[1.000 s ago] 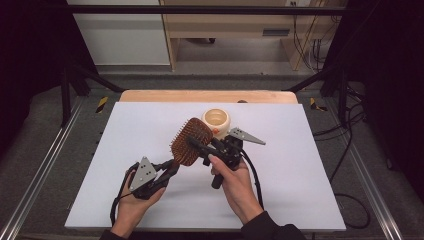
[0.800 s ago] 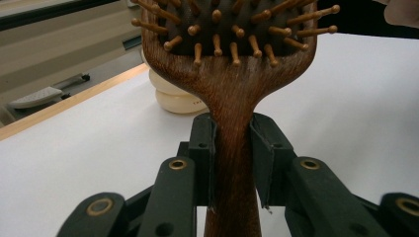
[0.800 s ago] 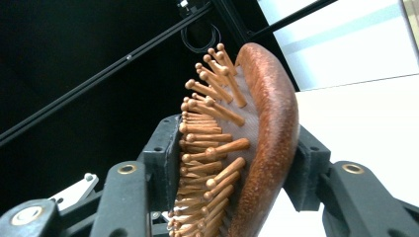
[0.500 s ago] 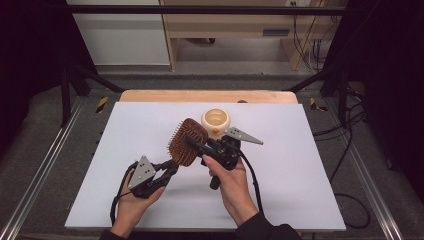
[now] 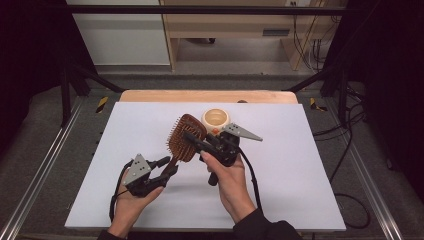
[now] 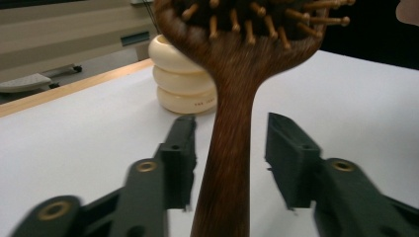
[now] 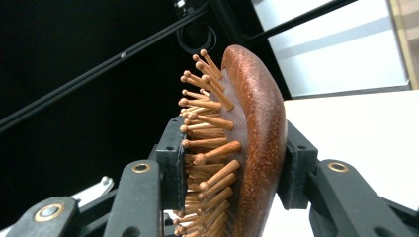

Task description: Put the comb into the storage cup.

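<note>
A wooden hairbrush point(image 5: 185, 138) was held above the middle of the white desk point(image 5: 300, 165), its oval head tilted up toward 12 o'clock and its handle slanting down toward 7 o'clock. In the right gripper view the brush head point(image 7: 247, 143) was seen edge-on, its wooden pins pointing toward 9 o'clock and its rounded back turned toward 3 o'clock.

The head was clamped by the right hand-held gripper point(image 5: 196, 141): one pad was pressed in among the pins and the other against the smooth back, so the jaws were closed firmly on the brush. That gripper was carried by the right hand point(image 5: 231, 175), which came in from 6 o'clock.

The handle point(image 6: 230, 148) was seen in the left gripper view running up between the two black jaws of the left hand-held gripper point(image 6: 230, 148). Those jaws had just been opening; a clear gap showed on each side of the handle, so it lay between the pads without being pressed. In the high view the left hand-held gripper point(image 5: 167, 167) sat at 7 o'clock of the brush head, carried by the left hand point(image 5: 131, 200).

Just beyond the brush, at 1 o'clock of its head, a cream ribbed cup point(image 5: 216, 119) stood upright on the desk, near the wooden strip point(image 5: 150, 96) along the far edge.
</note>
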The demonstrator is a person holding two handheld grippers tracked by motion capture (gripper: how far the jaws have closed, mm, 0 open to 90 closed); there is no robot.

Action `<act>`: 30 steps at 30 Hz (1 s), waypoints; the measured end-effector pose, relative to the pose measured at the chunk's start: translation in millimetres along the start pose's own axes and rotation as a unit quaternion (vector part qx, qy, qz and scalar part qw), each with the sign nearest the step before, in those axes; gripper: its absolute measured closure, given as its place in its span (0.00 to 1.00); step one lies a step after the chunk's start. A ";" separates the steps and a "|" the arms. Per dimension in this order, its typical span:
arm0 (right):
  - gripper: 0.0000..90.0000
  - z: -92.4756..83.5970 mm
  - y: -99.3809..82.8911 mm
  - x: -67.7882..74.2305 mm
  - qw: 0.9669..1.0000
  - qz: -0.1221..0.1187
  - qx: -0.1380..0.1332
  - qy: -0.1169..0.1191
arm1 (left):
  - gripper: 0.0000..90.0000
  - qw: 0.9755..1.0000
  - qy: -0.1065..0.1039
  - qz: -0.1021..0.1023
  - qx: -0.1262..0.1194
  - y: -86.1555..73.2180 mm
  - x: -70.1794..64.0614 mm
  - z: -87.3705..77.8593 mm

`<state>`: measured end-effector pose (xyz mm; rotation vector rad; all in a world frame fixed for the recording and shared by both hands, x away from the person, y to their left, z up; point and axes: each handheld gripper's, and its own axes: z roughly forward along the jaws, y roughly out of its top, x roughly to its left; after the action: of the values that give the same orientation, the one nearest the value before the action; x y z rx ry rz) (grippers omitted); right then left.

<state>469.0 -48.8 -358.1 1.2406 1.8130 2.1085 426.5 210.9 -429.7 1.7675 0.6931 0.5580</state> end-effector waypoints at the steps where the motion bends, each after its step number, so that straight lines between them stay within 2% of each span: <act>1: 0.61 -0.2 2.6 -1.1 1.000 -0.003 -0.002 -0.004 | 0.51 1.000 0.006 -0.003 -0.004 0.1 0.8 -1.4; 4: 0.61 0.1 11.7 -5.5 1.000 -0.012 -0.006 -0.016 | 0.39 1.000 0.022 -0.013 -0.014 -1.5 4.2 -6.5; 10: 0.61 2.2 24.5 -14.8 0.999 -0.010 -0.014 -0.029 | 0.16 0.998 0.057 -0.021 -0.022 -9.2 12.6 -18.3; 14: 0.61 6.5 30.5 -22.0 0.999 -0.010 -0.013 -0.038 | 0.06 0.996 0.076 -0.044 -0.028 -13.4 21.1 -30.0; 20: 0.61 11.8 35.2 -28.4 0.999 -0.012 -0.017 -0.046 | 0.04 0.993 0.095 -0.065 -0.033 -27.2 33.3 -54.4; 22: 0.61 14.6 36.7 -31.6 0.999 -0.012 -0.017 -0.047 | 0.04 0.990 0.107 -0.077 -0.041 -28.9 40.1 -59.9; 25: 0.61 18.8 40.9 -36.0 0.998 -0.013 -0.021 -0.051 | 0.04 0.985 0.128 -0.099 -0.054 -31.7 49.6 -63.1; 30: 0.61 23.4 49.1 -38.5 0.998 -0.014 -0.030 -0.055 | 0.07 0.985 0.130 -0.103 -0.049 -34.8 57.1 -65.3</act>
<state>529.5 -65.7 -336.1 1.2814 1.7004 2.0216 417.3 303.0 -442.7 1.5235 1.0006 0.6755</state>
